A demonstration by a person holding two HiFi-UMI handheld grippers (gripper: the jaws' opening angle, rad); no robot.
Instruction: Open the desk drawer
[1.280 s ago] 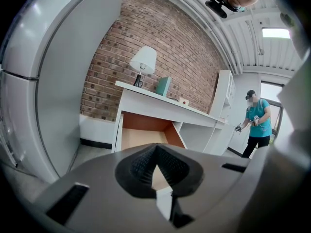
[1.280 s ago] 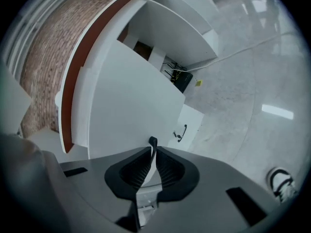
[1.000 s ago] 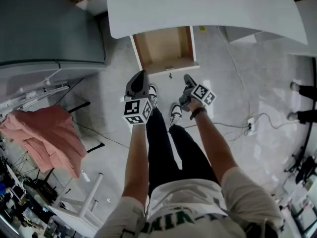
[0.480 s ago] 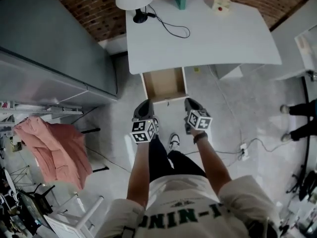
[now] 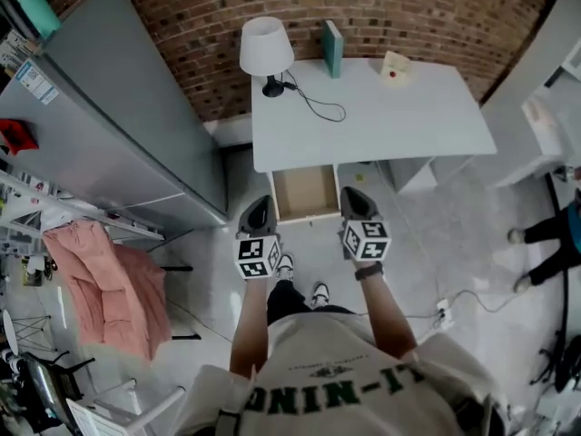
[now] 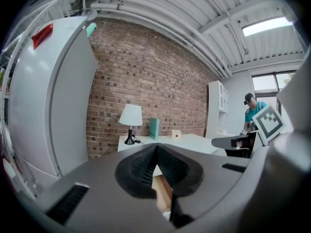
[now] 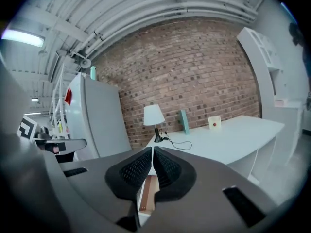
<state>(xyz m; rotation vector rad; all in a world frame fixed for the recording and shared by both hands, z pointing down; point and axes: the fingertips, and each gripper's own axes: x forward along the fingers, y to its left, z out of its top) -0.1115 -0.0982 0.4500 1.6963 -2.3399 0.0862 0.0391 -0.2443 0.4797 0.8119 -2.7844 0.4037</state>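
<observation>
Drawer [image 5: 306, 194]: pulled open under the desk [image 5: 399, 116], just ahead of and between both grippers. Left gripper [image 5: 258, 209]: clenched, nothing held. Right gripper [image 5: 356, 198]: seemingly clenched to a hairline gap, nothing held

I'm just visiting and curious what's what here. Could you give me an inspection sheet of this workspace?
Surface: white desk, mostly bare.
Job's things: drawer under the desk, pulled open, nothing seen inside.
Clutter: lamp, teal book, small card at the desk's back.
Grippers: left gripper and right gripper both shut, empty, off the drawer.
Cables: lamp cord on the desk; floor cable at right.
Surroundings: brick wall, grey cabinet, pink cloth.
</observation>
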